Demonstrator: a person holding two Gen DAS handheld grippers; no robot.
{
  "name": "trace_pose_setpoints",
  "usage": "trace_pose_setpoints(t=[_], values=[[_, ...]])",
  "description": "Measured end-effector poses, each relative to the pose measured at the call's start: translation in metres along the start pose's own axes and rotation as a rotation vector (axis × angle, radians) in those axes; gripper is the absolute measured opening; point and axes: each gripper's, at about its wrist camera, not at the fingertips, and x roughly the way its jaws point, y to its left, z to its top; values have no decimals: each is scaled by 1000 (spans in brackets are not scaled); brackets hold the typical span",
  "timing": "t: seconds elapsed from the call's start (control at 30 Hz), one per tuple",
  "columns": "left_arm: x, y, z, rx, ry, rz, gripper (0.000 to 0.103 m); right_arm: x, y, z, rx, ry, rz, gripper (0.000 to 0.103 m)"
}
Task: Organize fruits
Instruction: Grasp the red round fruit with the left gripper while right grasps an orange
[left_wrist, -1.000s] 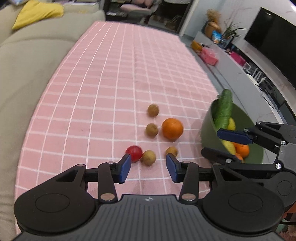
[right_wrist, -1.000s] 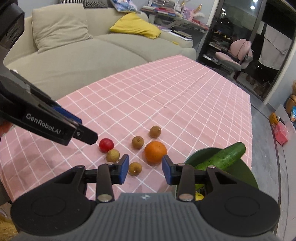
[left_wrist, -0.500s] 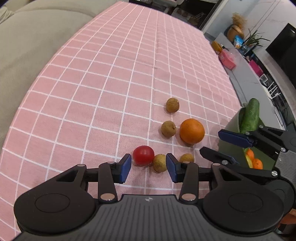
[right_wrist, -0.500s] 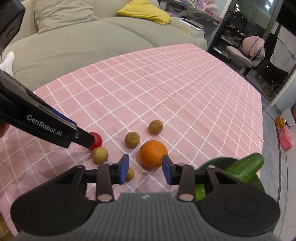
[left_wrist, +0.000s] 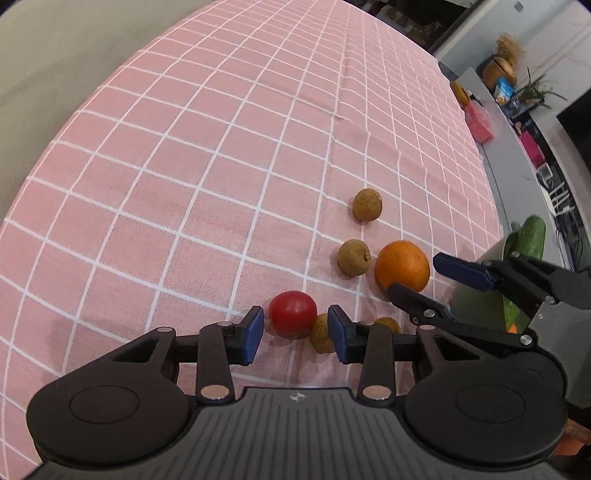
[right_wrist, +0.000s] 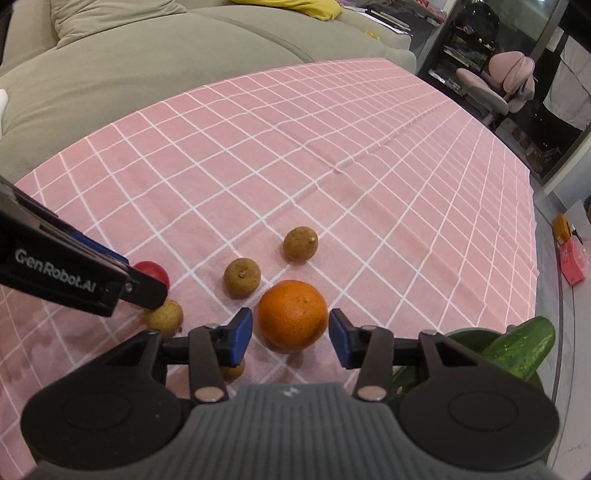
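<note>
Both grippers lower and closer to fruit than second ago. Left gripper (left_wrist: 295, 334) jaws closing around tomato (left_wrist: 292, 313), pads not yet touching. Right gripper (right_wrist: 290, 338) jaws opening, spread either side of orange (right_wrist: 292, 314), no contact. Step: pick-up approach. Fruit on table (left_wrist: 184, 184); bowl (right_wrist: 476, 338) with cucumber (right_wrist: 524, 349) just right. Next: seat pads, squeeze, lift to bowl.
</note>
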Motion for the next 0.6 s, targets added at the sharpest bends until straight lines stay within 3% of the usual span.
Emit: trace_pose_setpoints(t=[0.27, 0.4, 0.6], values=[[5, 4, 1, -45, 6, -34, 41, 7, -1, 0, 14, 7, -5, 46], [6, 0, 2, -35, 3, -22, 32, 8, -1, -1, 10, 4, -14, 46], [5, -4, 0, -28, -6, -16, 31, 7, 0, -1, 5, 0, -34, 39]])
